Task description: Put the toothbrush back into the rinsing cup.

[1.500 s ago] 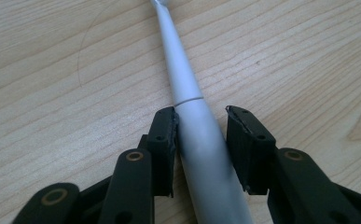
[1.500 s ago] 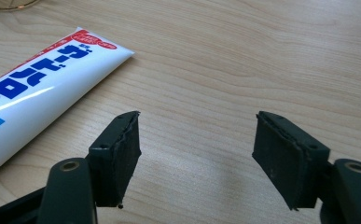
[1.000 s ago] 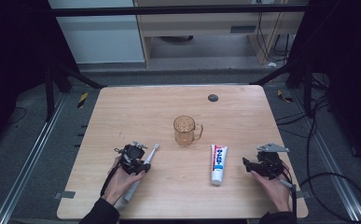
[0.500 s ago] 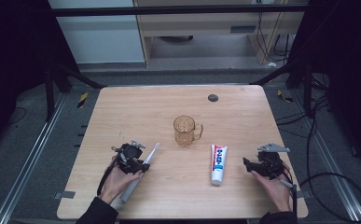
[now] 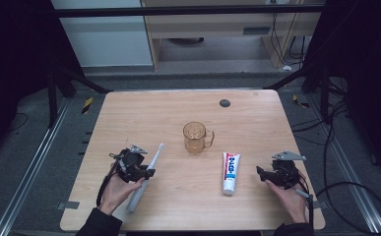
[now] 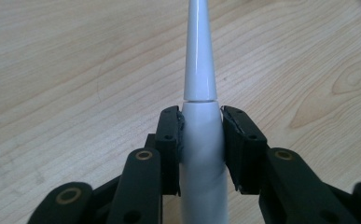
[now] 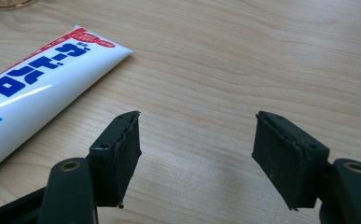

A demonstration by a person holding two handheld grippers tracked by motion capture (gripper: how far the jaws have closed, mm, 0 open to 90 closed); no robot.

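L gripper (image 6: 201, 140) clamped on white toothbrush (image 6: 200, 84) handle, R gripper (image 7: 197, 154) wide open, empty, toothpaste tube (image 7: 43, 84) just beside.

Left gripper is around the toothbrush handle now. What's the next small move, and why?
Probably lift it straight up a little. The left gripper has both jaws pressed against the white electric toothbrush, which looks to lie flat on the table. The amber mug stands just beyond its head, so clearing the table first seems wise. The right gripper waits open beside the toothpaste tube.
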